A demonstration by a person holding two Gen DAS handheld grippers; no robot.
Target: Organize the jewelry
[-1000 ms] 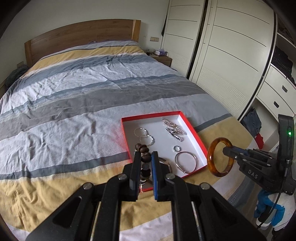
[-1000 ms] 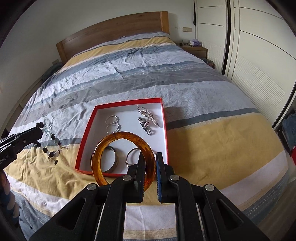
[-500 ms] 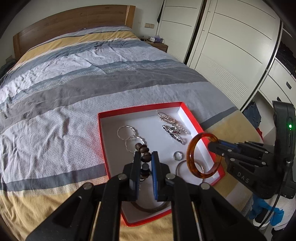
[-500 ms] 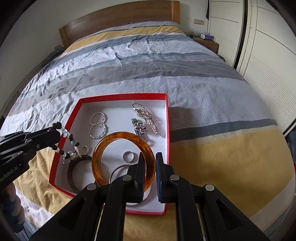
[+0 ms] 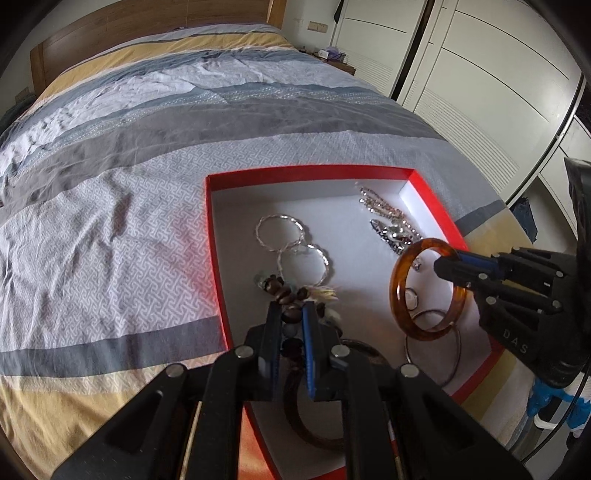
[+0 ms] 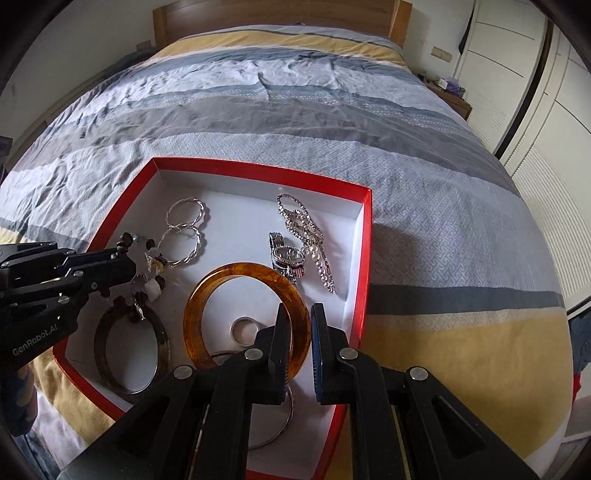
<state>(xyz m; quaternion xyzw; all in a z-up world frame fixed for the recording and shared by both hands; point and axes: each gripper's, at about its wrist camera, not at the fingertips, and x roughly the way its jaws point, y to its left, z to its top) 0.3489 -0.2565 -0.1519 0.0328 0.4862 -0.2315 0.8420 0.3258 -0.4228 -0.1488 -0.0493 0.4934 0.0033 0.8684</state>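
A red box (image 5: 436, 199) with a white floor lies on the bed; it also shows in the right wrist view (image 6: 364, 243). My left gripper (image 5: 290, 321) is shut on a dark beaded bracelet (image 5: 284, 291) and holds it low over the box's near left part; the bracelet also shows in the right wrist view (image 6: 147, 269). My right gripper (image 6: 297, 332) is shut on an amber bangle (image 6: 225, 280) held just above the box floor, also visible in the left wrist view (image 5: 400, 284). In the box lie silver hoops (image 6: 184, 229), a watch (image 6: 288, 258), a chain (image 6: 303, 229), a ring (image 6: 243, 330) and a dark bangle (image 6: 129, 354).
The striped duvet (image 5: 110, 221) surrounds the box. White wardrobe doors (image 5: 480, 74) stand to the right of the bed. A wooden headboard (image 6: 280, 14) is at the far end. A nightstand (image 6: 454, 96) sits by the wardrobe.
Both grippers have moved forward and down over the box with their pieces. The beaded bracelet and the amber bangle now hang just above the box floor.
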